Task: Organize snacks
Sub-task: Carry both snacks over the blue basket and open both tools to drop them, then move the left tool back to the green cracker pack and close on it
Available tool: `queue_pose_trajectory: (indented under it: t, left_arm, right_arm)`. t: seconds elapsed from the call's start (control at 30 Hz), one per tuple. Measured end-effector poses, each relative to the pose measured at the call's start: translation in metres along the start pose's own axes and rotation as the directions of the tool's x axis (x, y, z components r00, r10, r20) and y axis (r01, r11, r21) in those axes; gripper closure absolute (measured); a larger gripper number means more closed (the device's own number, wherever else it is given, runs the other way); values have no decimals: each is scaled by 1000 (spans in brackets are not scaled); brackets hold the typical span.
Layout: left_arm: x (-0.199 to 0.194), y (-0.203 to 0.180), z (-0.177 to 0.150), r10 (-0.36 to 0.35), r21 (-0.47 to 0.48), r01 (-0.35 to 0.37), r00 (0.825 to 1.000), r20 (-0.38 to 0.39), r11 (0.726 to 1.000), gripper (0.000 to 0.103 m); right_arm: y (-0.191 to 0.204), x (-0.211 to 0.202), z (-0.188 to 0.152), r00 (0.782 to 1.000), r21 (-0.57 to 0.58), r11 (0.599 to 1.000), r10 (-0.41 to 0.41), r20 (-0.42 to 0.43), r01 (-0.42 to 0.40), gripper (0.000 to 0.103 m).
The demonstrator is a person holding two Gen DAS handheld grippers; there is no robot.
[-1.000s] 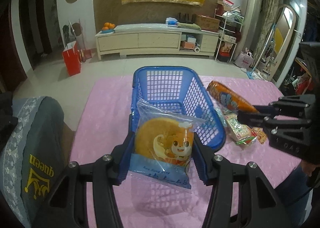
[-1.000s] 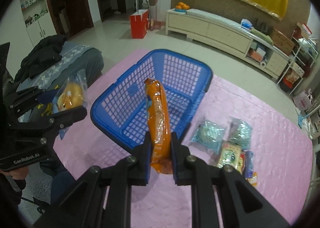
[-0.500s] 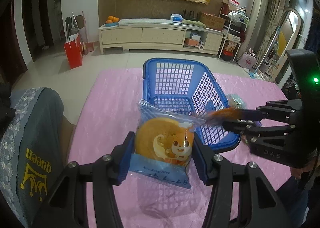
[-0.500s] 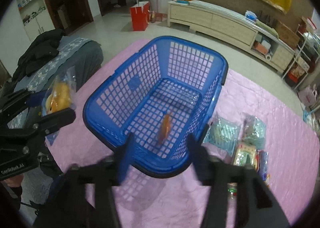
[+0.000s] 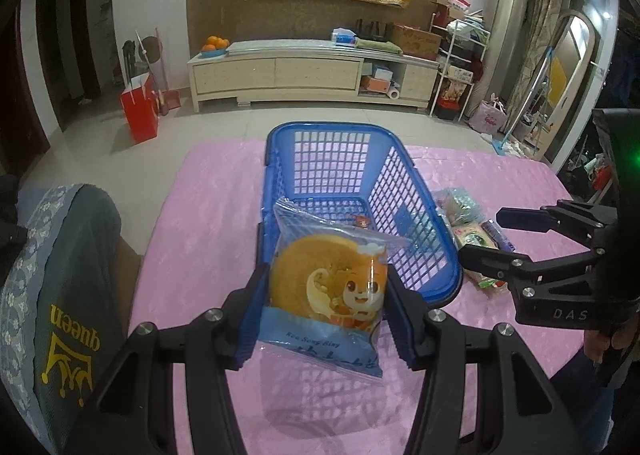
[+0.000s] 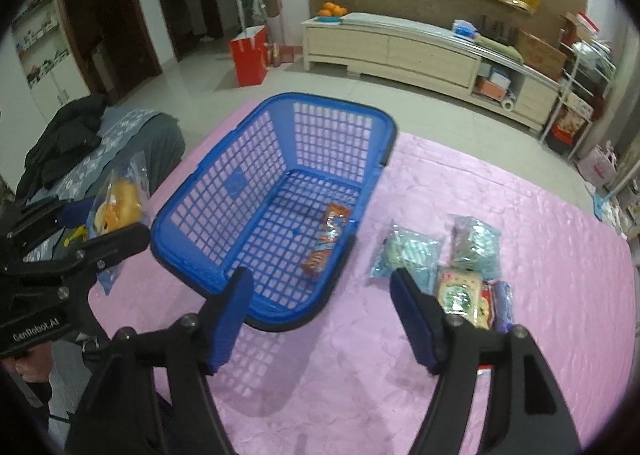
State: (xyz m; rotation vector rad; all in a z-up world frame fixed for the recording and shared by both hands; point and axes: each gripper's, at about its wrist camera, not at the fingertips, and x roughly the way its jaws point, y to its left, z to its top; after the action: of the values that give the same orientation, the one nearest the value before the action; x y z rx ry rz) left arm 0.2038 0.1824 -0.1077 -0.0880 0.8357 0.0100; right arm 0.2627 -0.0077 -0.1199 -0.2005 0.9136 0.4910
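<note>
A blue plastic basket (image 5: 416, 191) (image 6: 224, 159) stands on the pink tablecloth. An orange snack packet (image 6: 326, 239) lies on its floor. My left gripper (image 5: 326, 311) is shut on a bagged round cake (image 5: 328, 287), held just in front of the basket's near rim; it also shows at the left of the right wrist view (image 6: 116, 203). My right gripper (image 6: 320, 315) is open and empty, above the basket's near right corner; it shows in the left wrist view (image 5: 504, 239) to the right of the basket.
Several snack packets (image 6: 440, 263) lie on the cloth right of the basket. A grey cushioned chair (image 5: 52, 295) stands at the table's left edge. A red bag (image 5: 138, 115) and a long low cabinet (image 5: 312, 75) stand on the floor beyond.
My right gripper opened and let the orange packet fall into the basket, then drew back. My left gripper kept its hold on the cake and moved little.
</note>
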Motion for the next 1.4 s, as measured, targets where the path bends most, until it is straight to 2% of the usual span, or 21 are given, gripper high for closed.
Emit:
queue_pose_trajectory:
  t: [0.33, 0.8, 0.9, 0.97, 1.4]
  left_arm:
    - [27, -27, 16, -28, 39, 29, 999, -22, 999, 51]
    - [83, -43, 34, -30, 68, 37, 994, -104, 997, 51]
    - [82, -46, 34, -28, 59, 33, 995, -93, 998, 45]
    - [78, -48, 34, -32, 64, 37, 996, -78, 997, 31]
    - [26, -85, 34, -43, 136, 44, 999, -9, 990, 30]
  right_arm:
    - [-26, 3, -6, 999, 57, 998, -25, 20, 23, 28]
    - [-57, 5, -6, 999, 92, 995, -44, 27, 41, 28]
    - [-61, -1, -7, 998, 97, 994, -48, 34, 44, 28]
    - [-63, -7, -8, 998, 108, 993, -45, 43, 40, 28]
    - [-83, -55, -24, 994, 138, 989, -59, 90, 46, 28]
